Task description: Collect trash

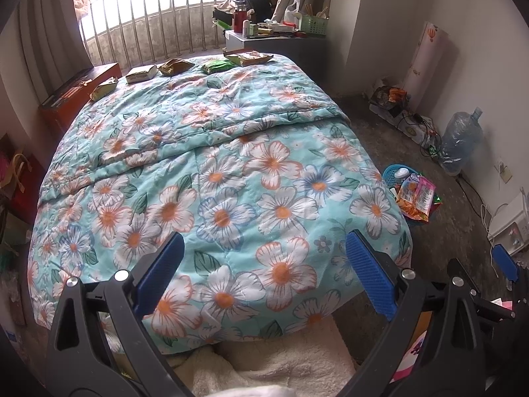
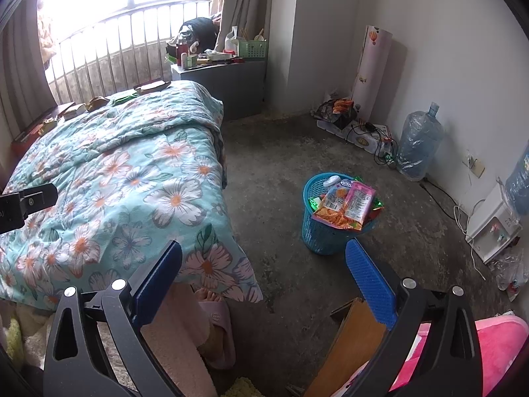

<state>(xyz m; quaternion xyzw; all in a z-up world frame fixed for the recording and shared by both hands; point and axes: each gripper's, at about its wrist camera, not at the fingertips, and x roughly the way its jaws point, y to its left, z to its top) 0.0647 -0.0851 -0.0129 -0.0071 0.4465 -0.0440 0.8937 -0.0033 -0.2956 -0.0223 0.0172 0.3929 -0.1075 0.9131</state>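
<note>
Left gripper (image 1: 264,264): jaws spread wide, empty, over the near end of the quilt (image 1: 231,178)
Right gripper (image 2: 264,264): also gaping, holding nothing, above bare floor
Basket (image 2: 317,238): on the floor beside the bed, already heaped with packets
Wrappers (image 1: 175,66): in a row along the far edge of the bed
Risk: a new wrapper may slide off the overfull heap

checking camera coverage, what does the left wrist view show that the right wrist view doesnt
Only the left wrist view shows the whole floral quilt and all five snack packets lined up at its far edge. Only the right wrist view shows the whole blue basket, a slippered foot and the water dispenser. Both show the bed, the basket's wrappers, the water jug and open, empty grippers.
</note>
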